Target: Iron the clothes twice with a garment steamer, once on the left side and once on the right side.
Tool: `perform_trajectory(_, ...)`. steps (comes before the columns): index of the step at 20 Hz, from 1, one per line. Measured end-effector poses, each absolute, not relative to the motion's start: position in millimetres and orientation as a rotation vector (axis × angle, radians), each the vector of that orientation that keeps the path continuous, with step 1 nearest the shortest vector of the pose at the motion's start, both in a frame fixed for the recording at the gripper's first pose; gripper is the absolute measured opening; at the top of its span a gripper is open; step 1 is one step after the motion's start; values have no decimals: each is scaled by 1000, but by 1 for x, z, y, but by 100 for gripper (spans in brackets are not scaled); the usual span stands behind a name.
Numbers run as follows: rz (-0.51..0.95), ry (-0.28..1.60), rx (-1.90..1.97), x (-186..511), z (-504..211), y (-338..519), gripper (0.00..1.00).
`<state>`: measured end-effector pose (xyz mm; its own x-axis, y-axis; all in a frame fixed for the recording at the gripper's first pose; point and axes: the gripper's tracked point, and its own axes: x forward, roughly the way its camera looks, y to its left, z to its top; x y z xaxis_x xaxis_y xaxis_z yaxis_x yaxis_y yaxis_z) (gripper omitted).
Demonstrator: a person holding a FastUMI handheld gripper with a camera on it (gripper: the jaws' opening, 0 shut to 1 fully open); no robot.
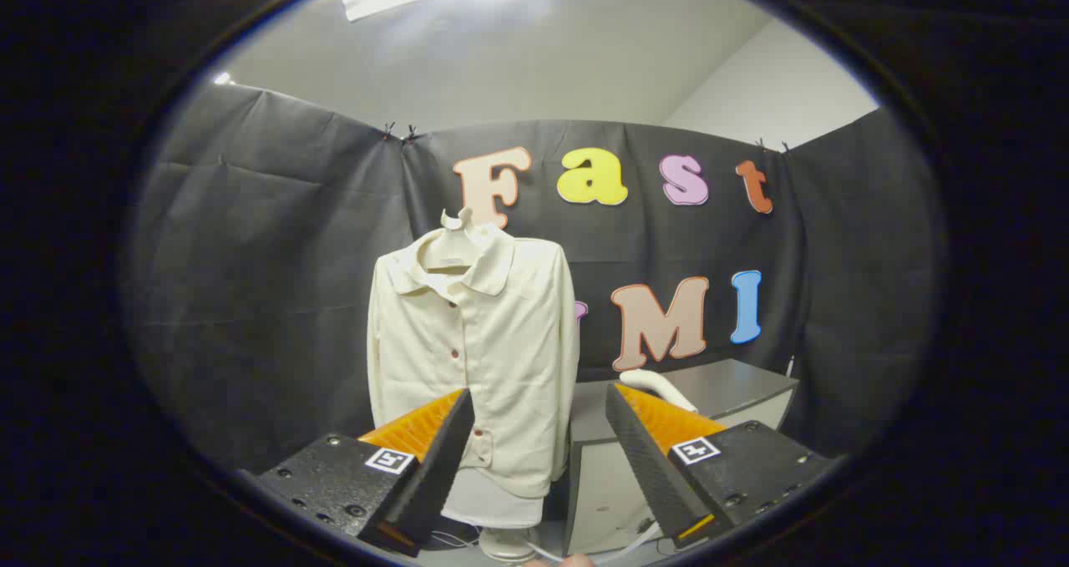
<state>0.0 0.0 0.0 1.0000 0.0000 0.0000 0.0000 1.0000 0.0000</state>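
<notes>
A cream button-up shirt (476,341) hangs on a hanger (458,219) over a white stand, beyond the fingers and slightly toward the left one. A white garment steamer (656,386) lies on a grey table (735,383), just beyond the right finger, which partly hides it. My gripper (539,404) is open, with a wide gap between its fingers and nothing held. It hangs well short of both the shirt and the steamer.
The grey table's white front panel (597,492) stands right of the shirt. The stand's round white base (505,542) and a white cord (635,542) lie low between the fingers. Black cloth walls close the booth on all sides.
</notes>
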Motion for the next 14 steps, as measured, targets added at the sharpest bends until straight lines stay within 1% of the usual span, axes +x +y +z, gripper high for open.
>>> perform_trajectory(14, 6, -2, -9, 9, 9, -6, 96)
